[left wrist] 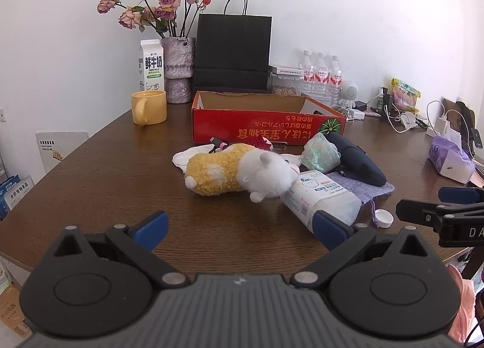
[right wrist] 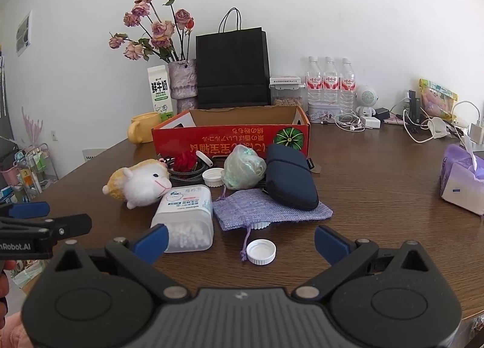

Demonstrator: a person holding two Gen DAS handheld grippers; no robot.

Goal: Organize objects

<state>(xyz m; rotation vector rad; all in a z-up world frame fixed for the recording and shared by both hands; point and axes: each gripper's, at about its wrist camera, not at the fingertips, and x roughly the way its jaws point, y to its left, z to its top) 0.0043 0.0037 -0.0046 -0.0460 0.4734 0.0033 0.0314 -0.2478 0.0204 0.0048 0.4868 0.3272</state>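
A pile of loose objects lies on the brown table in front of an open red cardboard box (left wrist: 266, 127) (right wrist: 230, 137). It holds a yellow and white plush toy (left wrist: 236, 174) (right wrist: 142, 181), a clear plastic container of white beads (left wrist: 320, 198) (right wrist: 186, 218), a purple cloth pouch (right wrist: 266, 208), a dark blue case (left wrist: 357, 160) (right wrist: 290, 178), a crumpled green bag (right wrist: 243, 171) and a white cap (right wrist: 260, 252). My left gripper (left wrist: 240, 231) is open and empty, short of the plush toy. My right gripper (right wrist: 240, 242) is open and empty, just before the white cap.
A yellow mug (left wrist: 148, 107), milk carton (left wrist: 151, 65), vase of dried roses (left wrist: 178, 72) and black paper bag (left wrist: 233, 51) stand behind the box. Water bottles (right wrist: 329, 81), cables and chargers (right wrist: 423, 127) line the back right. A tissue pack (right wrist: 462, 178) lies at right.
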